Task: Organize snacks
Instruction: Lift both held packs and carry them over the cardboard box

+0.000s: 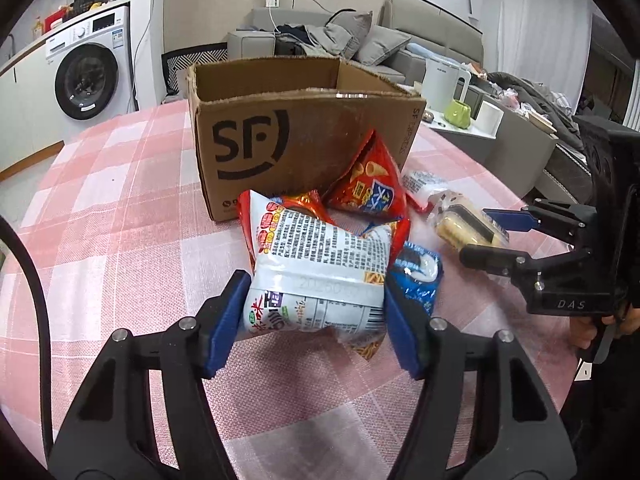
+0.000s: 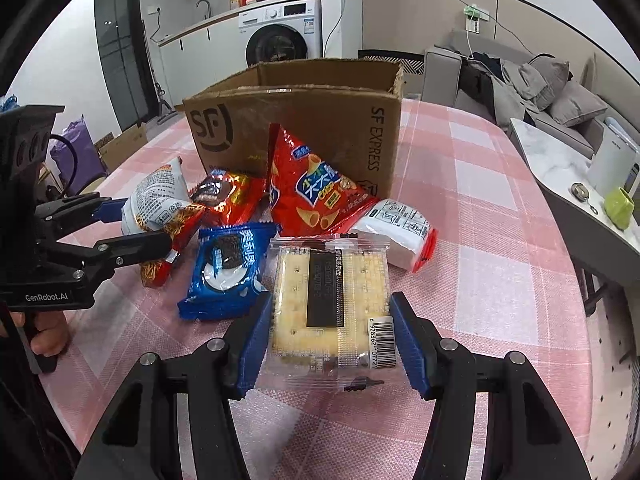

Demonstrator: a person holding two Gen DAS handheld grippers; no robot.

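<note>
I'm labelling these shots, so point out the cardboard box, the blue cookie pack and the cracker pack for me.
cardboard box [image 2: 320,136], right wrist view, on its brown front wall.
blue cookie pack [image 2: 228,268], right wrist view, on the cookie picture on its face.
cracker pack [image 2: 288,300], right wrist view, on the pale crackers left of the dark label.

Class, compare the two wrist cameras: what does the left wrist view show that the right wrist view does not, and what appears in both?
Only the left wrist view: the left gripper seen along its own fingers, shut on the white-and-red snack bag, and a white roll beside the green cup.

Only the right wrist view: the right gripper seen along its own fingers, clamping the clear cracker pack, plus a sink tap on the counter and the whole blue cookie pack.

Both: the SF cardboard box, the red triangular chip bag, the pink checked tablecloth and the washing machine.
</note>
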